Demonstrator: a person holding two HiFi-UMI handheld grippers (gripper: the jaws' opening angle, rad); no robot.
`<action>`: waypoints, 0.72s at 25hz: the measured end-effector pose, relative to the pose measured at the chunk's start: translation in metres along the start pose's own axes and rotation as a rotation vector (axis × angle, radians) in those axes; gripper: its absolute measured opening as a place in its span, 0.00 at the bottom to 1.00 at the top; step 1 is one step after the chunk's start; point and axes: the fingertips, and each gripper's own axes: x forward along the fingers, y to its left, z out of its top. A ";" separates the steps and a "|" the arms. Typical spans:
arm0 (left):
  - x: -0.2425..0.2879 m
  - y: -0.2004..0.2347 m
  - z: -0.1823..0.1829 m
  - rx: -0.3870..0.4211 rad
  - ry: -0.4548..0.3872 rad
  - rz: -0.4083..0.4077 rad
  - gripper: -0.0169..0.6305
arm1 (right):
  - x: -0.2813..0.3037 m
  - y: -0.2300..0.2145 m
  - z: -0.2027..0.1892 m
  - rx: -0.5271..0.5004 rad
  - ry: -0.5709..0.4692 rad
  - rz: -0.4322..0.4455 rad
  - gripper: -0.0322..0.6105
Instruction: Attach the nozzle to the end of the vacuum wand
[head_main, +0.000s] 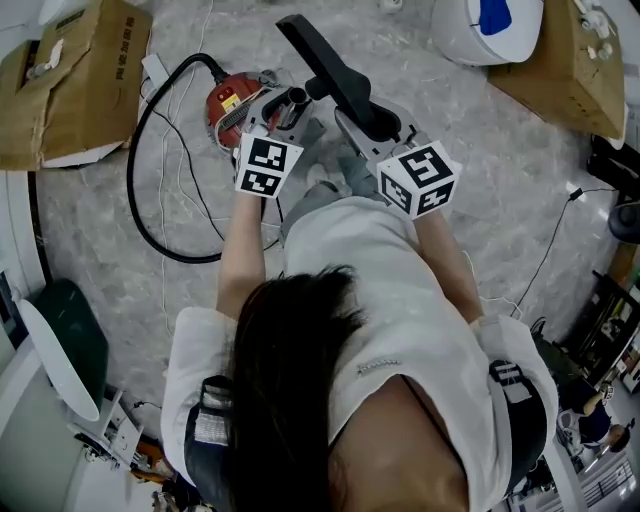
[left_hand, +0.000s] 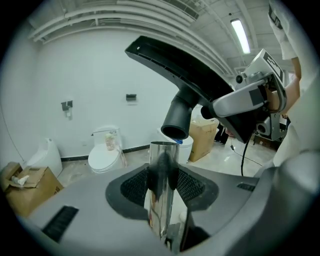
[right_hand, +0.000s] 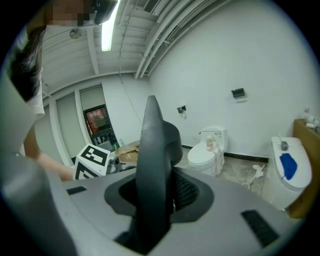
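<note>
Holding the nozzle (left_hand: 185, 82) by its flat black body, the right tongs (right_hand: 155, 197) pinch it so that its round socket points down at the wand (left_hand: 162, 167). The wand's bright metal tube stands pinched between the pads of the left tongs (left_hand: 163, 186), its open end tilted up to meet that socket. We judge that this is why each piece is gripped well back from its mating end: both mouths stay free. In the left gripper view the socket hangs just above the tube's end and a little to one side, not yet seated (how much gap remains in depth, we cannot tell). Both pieces are up in the air in front of us, clear of the floor (head_main: 500, 170).

Below them sits the red vacuum body (head_main: 228, 100), with its black hose (head_main: 150, 130) looping wide across the floor. A cardboard box (head_main: 75, 80) lies well to the left, and a toilet (left_hand: 105, 155) stands by the far wall. Nothing lies between socket and tube; the small offset is what we would correct.
</note>
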 end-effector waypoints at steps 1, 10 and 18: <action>0.000 0.000 0.000 -0.002 -0.005 0.001 0.26 | -0.001 0.001 0.002 -0.006 0.004 0.005 0.25; -0.008 -0.023 0.003 0.017 -0.041 -0.032 0.26 | -0.009 0.016 -0.005 -0.048 0.081 0.090 0.25; -0.012 -0.027 0.001 0.023 -0.052 -0.040 0.26 | -0.008 0.024 -0.005 -0.090 0.147 0.152 0.25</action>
